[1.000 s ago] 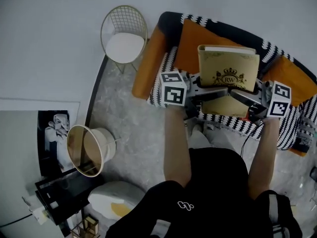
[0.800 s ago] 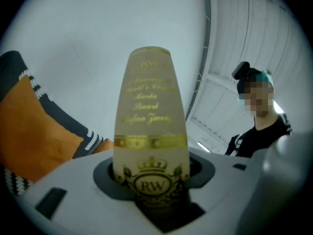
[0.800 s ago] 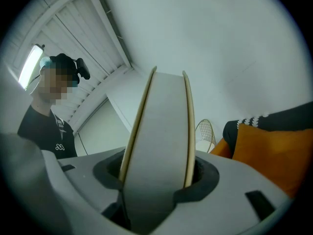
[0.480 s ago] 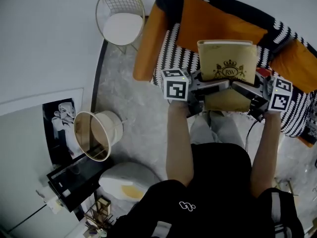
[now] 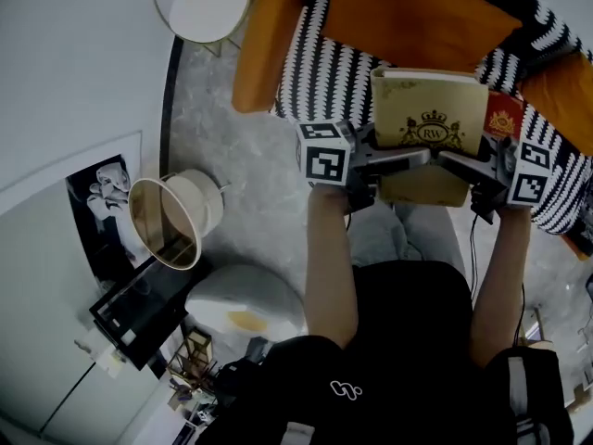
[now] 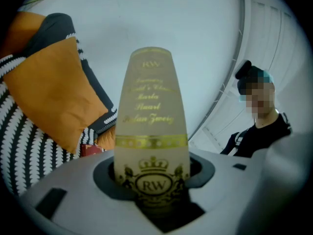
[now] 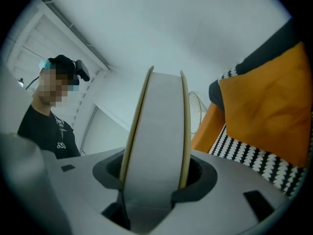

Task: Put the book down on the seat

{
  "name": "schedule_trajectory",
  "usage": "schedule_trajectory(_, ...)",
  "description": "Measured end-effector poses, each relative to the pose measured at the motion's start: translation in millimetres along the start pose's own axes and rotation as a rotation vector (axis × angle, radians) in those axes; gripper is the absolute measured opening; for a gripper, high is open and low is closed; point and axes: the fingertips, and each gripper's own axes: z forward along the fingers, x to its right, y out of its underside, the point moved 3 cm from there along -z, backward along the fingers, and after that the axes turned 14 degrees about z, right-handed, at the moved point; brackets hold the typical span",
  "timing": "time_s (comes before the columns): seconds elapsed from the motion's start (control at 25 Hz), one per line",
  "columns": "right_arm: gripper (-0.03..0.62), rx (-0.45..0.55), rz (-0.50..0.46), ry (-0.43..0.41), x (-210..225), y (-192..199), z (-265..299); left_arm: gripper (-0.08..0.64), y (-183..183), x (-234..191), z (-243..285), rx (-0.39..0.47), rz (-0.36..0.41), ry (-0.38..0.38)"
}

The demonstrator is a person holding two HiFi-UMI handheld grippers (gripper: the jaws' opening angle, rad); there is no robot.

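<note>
Book (image 5: 429, 128) with a gold cover is held over the striped sofa seat (image 5: 320, 72). The left gripper (image 5: 417, 158) pinches its spine; the right gripper (image 5: 456, 162) pinches its page edge.

Striped seat (image 5: 320, 63) open at left, red booklet (image 5: 501, 117) lying right, orange cushion (image 5: 417, 17) behind

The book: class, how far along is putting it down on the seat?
Done: the book is up off any surface, with the left gripper shut on its spine and the right gripper shut on its page edge. In hand: it hangs at the front of the striped seat, not resting on it. Left: lay it on the seat and open both grippers.
</note>
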Motion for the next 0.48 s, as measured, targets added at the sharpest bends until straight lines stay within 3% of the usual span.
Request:
schedule_trajectory(0.2, 0.252, -0.001, 0.11, 0.035, 38, 25, -21, 0.23, 41, -22, 13, 0.019, -0.108, -0.026)
schedule_trajectory(0.48, 0.232, 0.046, 0.226, 0.04, 88, 49, -31, 0.23, 88, -58, 19, 0.072, -0.203, -0.038)
